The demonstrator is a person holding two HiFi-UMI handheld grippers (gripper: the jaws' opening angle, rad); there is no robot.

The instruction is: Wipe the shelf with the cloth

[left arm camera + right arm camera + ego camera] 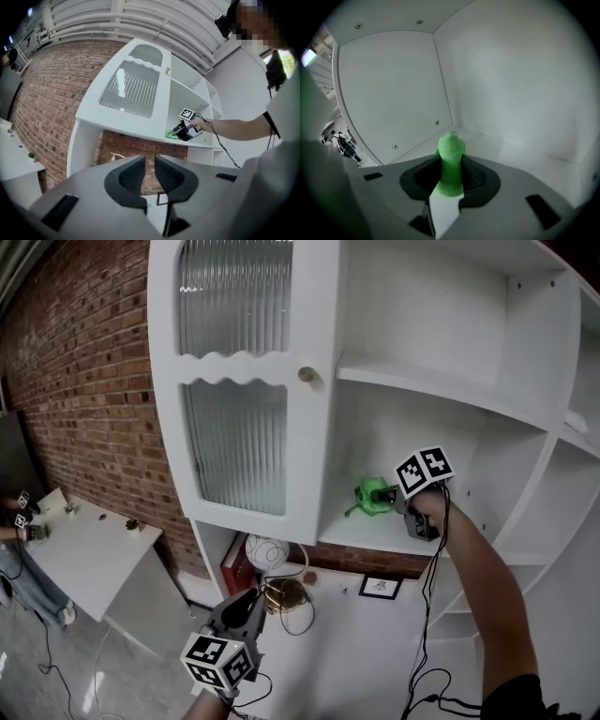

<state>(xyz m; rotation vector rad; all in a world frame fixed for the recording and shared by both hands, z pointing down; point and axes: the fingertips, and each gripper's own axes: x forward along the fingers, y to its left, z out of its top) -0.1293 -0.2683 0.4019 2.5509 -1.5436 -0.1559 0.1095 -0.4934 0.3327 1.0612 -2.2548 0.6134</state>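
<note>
My right hand-held gripper (452,174): jaws clamped on the green cloth (372,496), which rests on the white shelf (367,532). My left hand-held gripper (149,171): jaws a narrow gap apart, empty, low below that shelf.

The cloth (373,495) lies on the shelf (361,533), between the right gripper (392,501) jaws; the left gripper (247,604) hangs well below.

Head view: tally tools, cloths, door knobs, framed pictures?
Tools: 2, left tool and right tool
Green cloth: 1
Door knob: 1
Framed picture: 1
Total: 5
</note>
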